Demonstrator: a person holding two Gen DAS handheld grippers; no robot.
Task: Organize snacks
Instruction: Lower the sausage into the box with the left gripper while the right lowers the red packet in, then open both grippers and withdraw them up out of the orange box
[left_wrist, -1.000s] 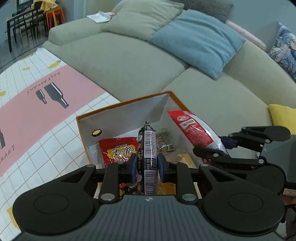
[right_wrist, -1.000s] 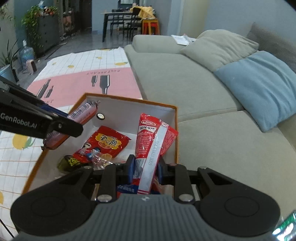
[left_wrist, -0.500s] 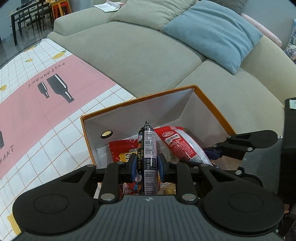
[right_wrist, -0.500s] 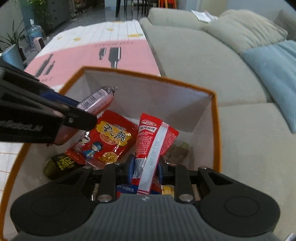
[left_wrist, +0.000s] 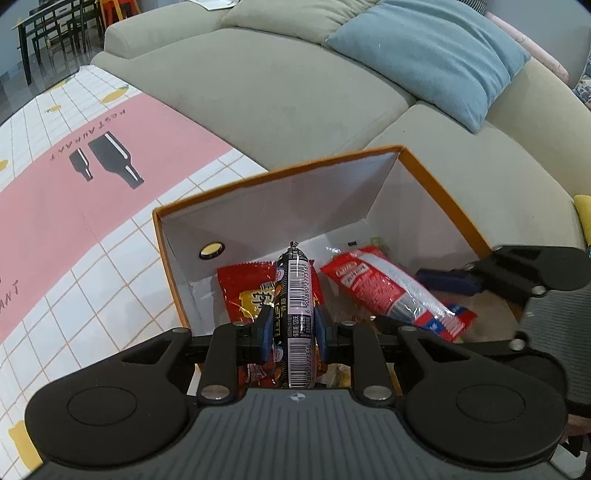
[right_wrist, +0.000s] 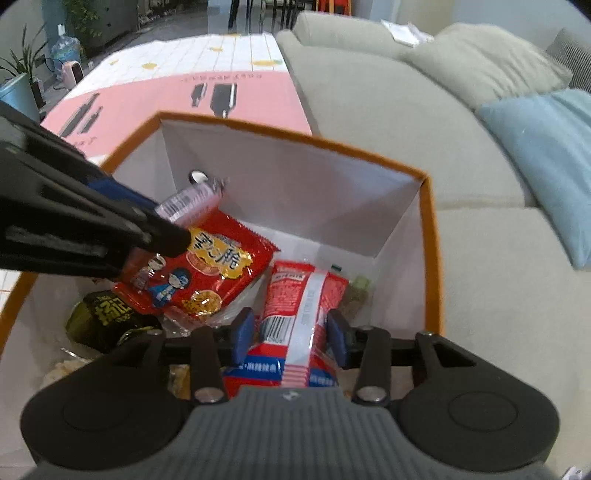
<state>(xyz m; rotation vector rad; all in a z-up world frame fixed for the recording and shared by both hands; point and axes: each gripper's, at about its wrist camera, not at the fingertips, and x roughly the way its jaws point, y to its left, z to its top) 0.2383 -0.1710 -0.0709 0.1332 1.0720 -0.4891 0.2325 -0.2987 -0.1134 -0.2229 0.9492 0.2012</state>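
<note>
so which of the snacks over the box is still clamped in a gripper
The dark sausage stick, pinched upright in the left gripper. The red-and-white packet lies between the right gripper pads, which have just been opening.

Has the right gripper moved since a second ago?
Yes. The right gripper has dropped closer into the orange box, whose rim now fills the view, and its jaws have just been opening around the red-and-white packet.

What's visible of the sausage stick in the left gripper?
The sausage stick is a slim tube in glossy dark film, with white barcode panels and a crimped tip. It stands roughly upright along the left gripper, whose blue fingers clamp its middle. It hangs inside the orange box, over a red snack bag.
</note>
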